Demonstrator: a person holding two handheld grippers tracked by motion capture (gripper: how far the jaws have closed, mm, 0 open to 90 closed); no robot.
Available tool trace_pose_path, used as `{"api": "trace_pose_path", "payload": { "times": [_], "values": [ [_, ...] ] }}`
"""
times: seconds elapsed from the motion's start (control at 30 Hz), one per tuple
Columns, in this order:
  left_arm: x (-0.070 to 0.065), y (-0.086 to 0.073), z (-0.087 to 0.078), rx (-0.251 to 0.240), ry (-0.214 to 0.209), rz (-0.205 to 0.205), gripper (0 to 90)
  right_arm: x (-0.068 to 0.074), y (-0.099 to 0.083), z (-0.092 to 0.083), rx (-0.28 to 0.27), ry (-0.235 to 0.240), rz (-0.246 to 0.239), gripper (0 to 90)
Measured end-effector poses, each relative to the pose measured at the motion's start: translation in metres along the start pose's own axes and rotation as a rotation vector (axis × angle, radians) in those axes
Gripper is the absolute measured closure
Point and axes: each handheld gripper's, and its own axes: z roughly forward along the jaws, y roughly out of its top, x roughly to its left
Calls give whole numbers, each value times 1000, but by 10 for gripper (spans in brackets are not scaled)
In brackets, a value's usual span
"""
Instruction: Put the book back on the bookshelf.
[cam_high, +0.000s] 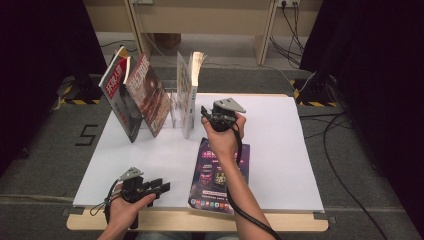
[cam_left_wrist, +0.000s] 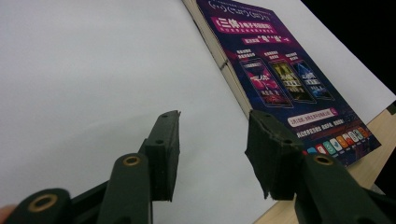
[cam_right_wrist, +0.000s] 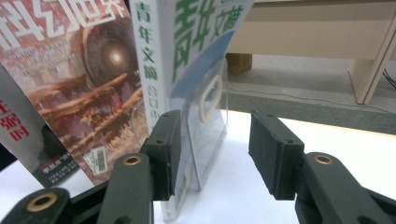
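Right gripper (cam_high: 204, 113) is up at the row of standing magazines, jaws spread with nothing pinched. No pad contact that I can confirm. In the right gripper view the jaws straddle the near edge of the white-and-green magazine (cam_right_wrist: 187, 60); its left jaw overlaps that magazine's lower corner, its right jaw sits over bare sheet. A clear plastic bookend (cam_right_wrist: 211, 119) stands against the magazine, right in the gap between the jaws. Whether the left pad actually touches the cover is hard to tell from this angle, probably just short of it.

In the high view the white-and-green magazine (cam_high: 185, 95) stands upright, rightmost of the row at the back-left part of the white sheet (cam_high: 280, 150). Left of it, 2 more magazines lean over to the left: a brown-covered one (cam_high: 150, 95) and a red-and-grey one (cam_high: 118, 95) at the far left. The brown one (cam_right_wrist: 93, 70) shows beside the white-and-green spine in the right gripper view, close to touching it.

Left gripper (cam_high: 162, 187) sits low at the front-left edge of the sheet, jaws parted and holding nothing, pointing right toward the purple magazine (cam_high: 220, 175). That one lies flat, cover up, at the front centre of the sheet, partly under the right forearm. In the left gripper view the purple magazine (cam_left_wrist: 280, 79) is past the jaws and clear of them, its near corner hanging over the sheet edge onto the wooden table (cam_left_wrist: 373, 163)
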Motion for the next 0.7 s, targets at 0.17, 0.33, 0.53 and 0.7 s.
{"api": "trace_pose_path", "payload": {
  "times": [0.17, 0.33, 0.53, 0.7],
  "values": [
    [-2, 0, 2, 8, -3, 5, 534, -9, -5, -4, 18, -15, 2, 546],
    [-5, -1, 4, 11, -12, 8, 533, -18, -11, -8, 39, -29, 9, 545],
    [-8, 0, 6, 15, -21, 14, 532, -28, -18, -12, 67, -46, 21, 545],
    [-12, 0, 9, 22, -34, 17, 529, -38, -22, -16, 92, -62, 26, 545]
  ]
}}
